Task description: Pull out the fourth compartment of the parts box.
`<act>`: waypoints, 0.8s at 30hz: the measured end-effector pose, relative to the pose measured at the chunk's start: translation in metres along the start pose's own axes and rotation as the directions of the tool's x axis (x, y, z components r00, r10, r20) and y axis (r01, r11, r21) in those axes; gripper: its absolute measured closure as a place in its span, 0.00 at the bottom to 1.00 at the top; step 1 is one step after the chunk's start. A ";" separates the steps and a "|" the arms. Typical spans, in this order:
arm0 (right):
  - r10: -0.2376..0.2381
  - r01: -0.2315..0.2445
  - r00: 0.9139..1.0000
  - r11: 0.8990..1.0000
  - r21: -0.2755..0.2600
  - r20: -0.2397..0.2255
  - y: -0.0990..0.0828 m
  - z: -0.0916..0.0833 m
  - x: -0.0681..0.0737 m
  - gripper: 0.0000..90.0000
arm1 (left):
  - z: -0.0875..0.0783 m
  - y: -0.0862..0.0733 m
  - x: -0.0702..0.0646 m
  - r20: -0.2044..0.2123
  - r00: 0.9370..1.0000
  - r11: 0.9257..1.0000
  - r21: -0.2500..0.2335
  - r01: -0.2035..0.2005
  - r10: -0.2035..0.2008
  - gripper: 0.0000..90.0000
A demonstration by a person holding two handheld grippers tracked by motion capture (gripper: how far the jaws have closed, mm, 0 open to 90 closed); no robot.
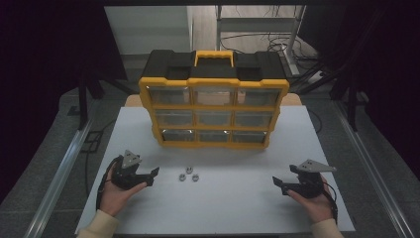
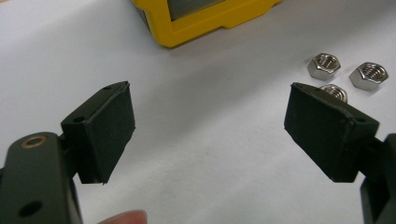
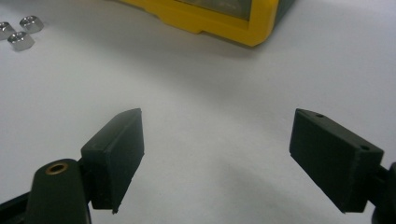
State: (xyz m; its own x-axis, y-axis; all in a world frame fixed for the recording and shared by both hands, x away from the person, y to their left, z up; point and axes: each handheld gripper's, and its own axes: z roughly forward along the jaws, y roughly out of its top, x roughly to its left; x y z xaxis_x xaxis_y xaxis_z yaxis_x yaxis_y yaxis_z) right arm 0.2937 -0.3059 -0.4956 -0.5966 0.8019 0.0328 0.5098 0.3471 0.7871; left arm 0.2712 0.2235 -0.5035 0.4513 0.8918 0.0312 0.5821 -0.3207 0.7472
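Observation:
A yellow and black organiser case (image 1: 214, 99) with clear drawers stands upright at the back of the white table (image 1: 213, 208). Three steel hex nuts (image 1: 188, 174) lie in a small cluster in front of it. My left gripper (image 1: 151, 176) rests on the table at the left, open and empty, pointing toward the nuts. In the left gripper view the nuts (image 2: 345, 74) lie just beyond the right jaw, and the case corner (image 2: 201, 23) is ahead. My right gripper (image 1: 278, 184) rests at the right, open and empty. In the right gripper view the nuts (image 3: 21, 32) sit far left.
The case's bottom edge (image 3: 219, 23) runs across the top of the right gripper view. Metal rails (image 1: 64, 163) flank the table on both sides. Cables and a frame leg (image 1: 292, 39) lie on the floor behind the case.

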 end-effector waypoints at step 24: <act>-0.006 0.006 1.000 1.000 -0.006 0.011 -0.002 -0.003 0.006 0.21 | 0.001 0.002 -0.008 -0.009 1.000 1.000 -0.008 -0.017 0.017 0.19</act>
State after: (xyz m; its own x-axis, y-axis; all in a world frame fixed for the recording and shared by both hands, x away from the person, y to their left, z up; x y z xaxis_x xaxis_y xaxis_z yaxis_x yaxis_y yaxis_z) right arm 0.2874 -0.3029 -0.4950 -0.5927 0.8051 0.0207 0.5021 0.3493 0.7911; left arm 0.2693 0.2156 -0.5031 0.4555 0.8889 0.0499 0.5690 -0.3337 0.7516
